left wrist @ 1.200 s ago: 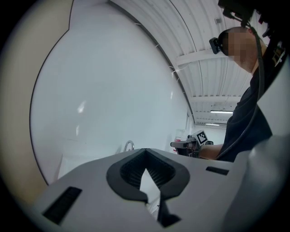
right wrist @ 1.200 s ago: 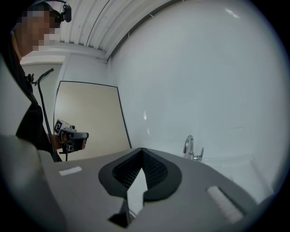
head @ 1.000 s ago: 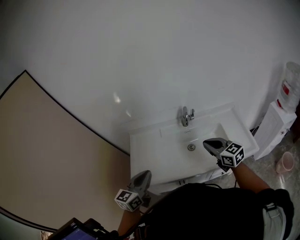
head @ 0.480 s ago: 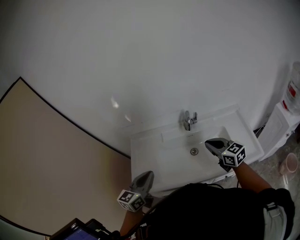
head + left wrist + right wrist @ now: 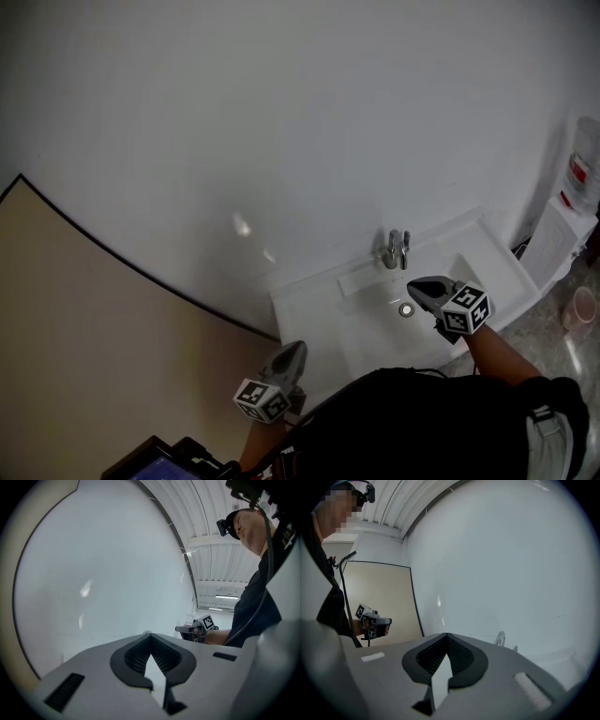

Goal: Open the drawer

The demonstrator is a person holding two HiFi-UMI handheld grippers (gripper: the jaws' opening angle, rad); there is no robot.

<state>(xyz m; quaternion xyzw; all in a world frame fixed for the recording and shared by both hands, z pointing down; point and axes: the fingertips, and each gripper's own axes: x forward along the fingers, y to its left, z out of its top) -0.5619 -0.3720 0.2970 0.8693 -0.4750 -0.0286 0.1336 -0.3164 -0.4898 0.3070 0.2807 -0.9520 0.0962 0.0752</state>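
Two grippers hang at the washstand, both clenched on nothing. Your right gripper (image 5: 422,289) hovers over the white basin (image 5: 314,314), with the drain (image 5: 406,309) just below its tips and the faucet (image 5: 397,248) a little ahead of them. Your left gripper (image 5: 289,356) sits off the basin's near left corner, aimed at the bare white wall (image 5: 281,112). Each gripper's own view shows its jaws met at the tip, with only wall beyond.

The drawer appears in no view. It probably lies in the cabinet front under the basin, below and behind the right gripper's tips, where your dark torso covers it.

To do this step well, lower one gripper under the basin's rim and turn it to face the cabinet front. Spread its jaws before you reach the handle or top lip. Close squarely on the grip, then draw straight back toward yourself, keeping the tool level so the drawer does not bind. Leave your body room to clear its travel.

Hidden from view are the cabinet front, any handle, and whether there is one drawer or several. Your body cuts off the basin's near edge, and both gripper views point too high to show the cabinet.
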